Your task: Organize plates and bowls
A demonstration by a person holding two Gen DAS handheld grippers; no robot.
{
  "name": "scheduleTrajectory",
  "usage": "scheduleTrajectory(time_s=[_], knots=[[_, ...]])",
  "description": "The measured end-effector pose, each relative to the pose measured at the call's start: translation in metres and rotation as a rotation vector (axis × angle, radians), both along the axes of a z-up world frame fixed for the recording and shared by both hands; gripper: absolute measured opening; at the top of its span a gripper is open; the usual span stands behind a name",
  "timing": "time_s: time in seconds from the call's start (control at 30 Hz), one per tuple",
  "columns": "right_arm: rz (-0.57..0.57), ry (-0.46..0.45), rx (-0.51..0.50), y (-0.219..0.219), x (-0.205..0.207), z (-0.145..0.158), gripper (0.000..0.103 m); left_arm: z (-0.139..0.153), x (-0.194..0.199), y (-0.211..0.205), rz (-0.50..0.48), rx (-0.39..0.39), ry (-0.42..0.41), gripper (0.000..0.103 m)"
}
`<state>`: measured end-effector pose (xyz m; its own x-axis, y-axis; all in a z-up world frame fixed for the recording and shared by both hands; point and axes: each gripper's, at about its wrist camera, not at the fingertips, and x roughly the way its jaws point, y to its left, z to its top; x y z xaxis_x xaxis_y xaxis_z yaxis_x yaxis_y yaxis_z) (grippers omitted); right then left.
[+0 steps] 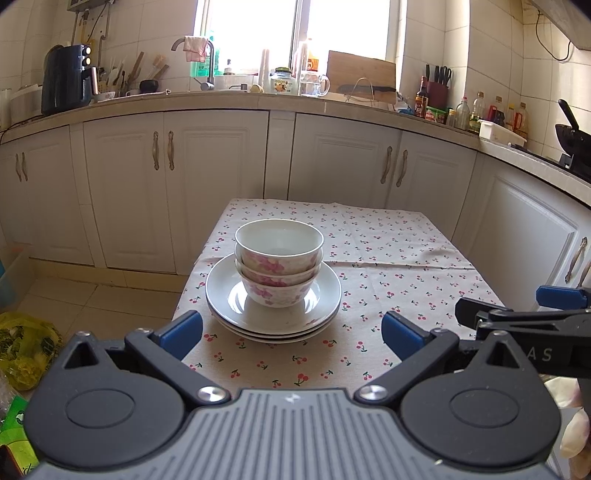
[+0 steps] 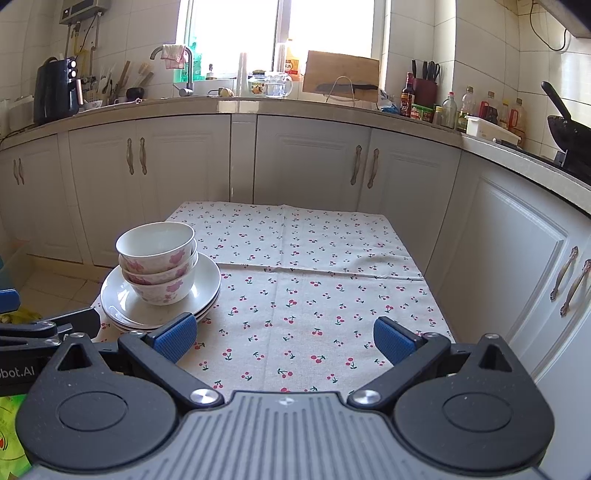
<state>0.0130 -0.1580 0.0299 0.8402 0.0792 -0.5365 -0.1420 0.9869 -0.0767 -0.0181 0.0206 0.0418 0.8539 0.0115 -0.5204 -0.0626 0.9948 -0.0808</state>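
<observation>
Bowls (image 1: 279, 266) stand upright, mouths up, on plates (image 1: 273, 314) at frame centre; left gripper (image 1: 291, 334) and right gripper (image 2: 284, 338) gape wide, empty.

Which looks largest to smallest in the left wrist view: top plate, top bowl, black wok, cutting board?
1. Top plate
2. Top bowl
3. Cutting board
4. Wok, partly cut off.
The board and wok stand farther away, so their true sizes are unsure.

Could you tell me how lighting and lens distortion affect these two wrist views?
Left wrist view: the window is blown out to white, the counter edge bows with fisheye curvature, and the stacked bowls stay sharp. Right wrist view: the same overexposed window, black vignette in the corners, and soft daylight on the cherry-print tablecloth with no hard shadows.
</observation>
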Motion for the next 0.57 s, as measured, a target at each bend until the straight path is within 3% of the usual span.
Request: scheduleTrajectory(time_s=[0.57], knots=[[-0.006,-0.007,-0.001,0.0002,-0.0014,0.0018,0.103,0.0009,-0.0011,-0.0026,0.001,0.006,-0.004,0.102]])
